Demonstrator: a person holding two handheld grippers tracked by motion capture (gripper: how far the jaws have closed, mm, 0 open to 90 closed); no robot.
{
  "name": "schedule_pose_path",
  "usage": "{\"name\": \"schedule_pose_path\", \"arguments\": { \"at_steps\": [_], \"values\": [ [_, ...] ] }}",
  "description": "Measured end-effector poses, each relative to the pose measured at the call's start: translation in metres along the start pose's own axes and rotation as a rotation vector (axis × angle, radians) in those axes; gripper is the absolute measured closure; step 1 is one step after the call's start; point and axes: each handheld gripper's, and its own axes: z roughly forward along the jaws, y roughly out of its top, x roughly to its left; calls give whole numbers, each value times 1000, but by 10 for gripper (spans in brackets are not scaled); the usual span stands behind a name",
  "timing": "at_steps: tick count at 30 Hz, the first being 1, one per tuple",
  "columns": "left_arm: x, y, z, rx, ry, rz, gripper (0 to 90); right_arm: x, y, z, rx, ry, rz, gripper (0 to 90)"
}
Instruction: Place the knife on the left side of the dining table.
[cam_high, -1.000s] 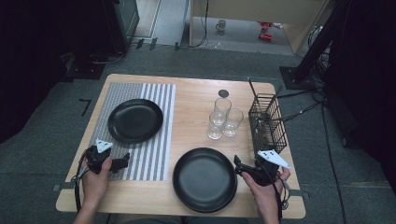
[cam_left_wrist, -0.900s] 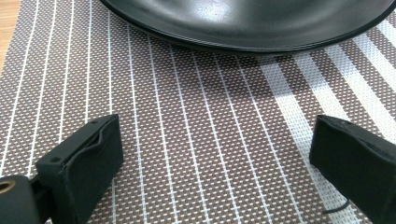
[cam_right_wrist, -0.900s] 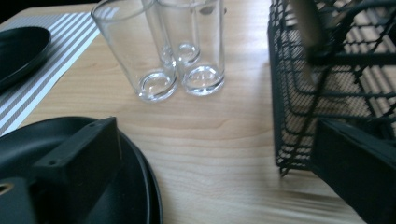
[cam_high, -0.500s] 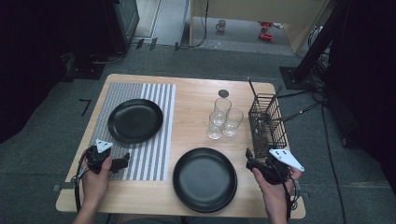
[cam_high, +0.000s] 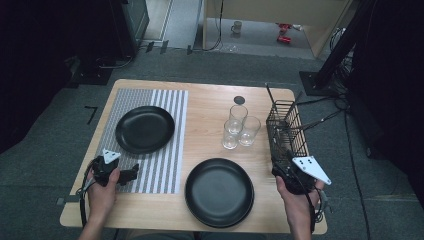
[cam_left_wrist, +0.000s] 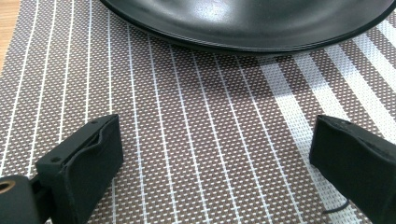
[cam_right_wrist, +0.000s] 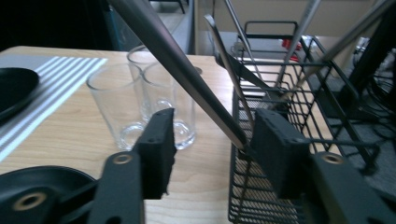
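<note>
Two jaws: your right gripper (cam_right_wrist: 210, 140) has just been closing, half-narrowed, around a slanting utensil handle (cam_right_wrist: 177, 65).
Axis: handle is leaning up-left from the wire basket (cam_high: 286, 131) at the table's right edge.
Left gripper (cam_left_wrist: 210, 158): gaping wide, holding nothing, idling over the striped mat (cam_left_wrist: 196, 140).

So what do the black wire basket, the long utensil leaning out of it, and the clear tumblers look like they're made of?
Black wire basket: looks like thin metal wire with a dark matte coating, welded into an open grid. Long utensil handle: probably steel, grey and smooth with a dull brushed sheen. Three clear tumblers: see-through with thick bases and bright rims, likely glass, though clear plastic can't be ruled out.
</note>
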Motion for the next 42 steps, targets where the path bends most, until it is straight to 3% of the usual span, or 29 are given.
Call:
{"name": "schedule_pose_path", "arguments": {
  "at_steps": [4, 13, 24, 30, 42],
  "values": [
    [0, 0, 0, 0, 0, 0, 31, 2, 3, 3, -6, 5, -23, 574],
    [0, 0, 0, 0, 0, 0, 31, 2, 5, 11, -23, -43, -56, 644],
    [0, 0, 0, 0, 0, 0, 31, 0, 13, 15, -33, -22, -97, 721],
    [0, 0, 0, 0, 0, 0, 31, -7, 18, 18, -38, -3, -63, 727],
    [0, 0, 0, 0, 0, 0, 31, -41, 30, 23, -72, 8, 13, 779]
  ]
}}
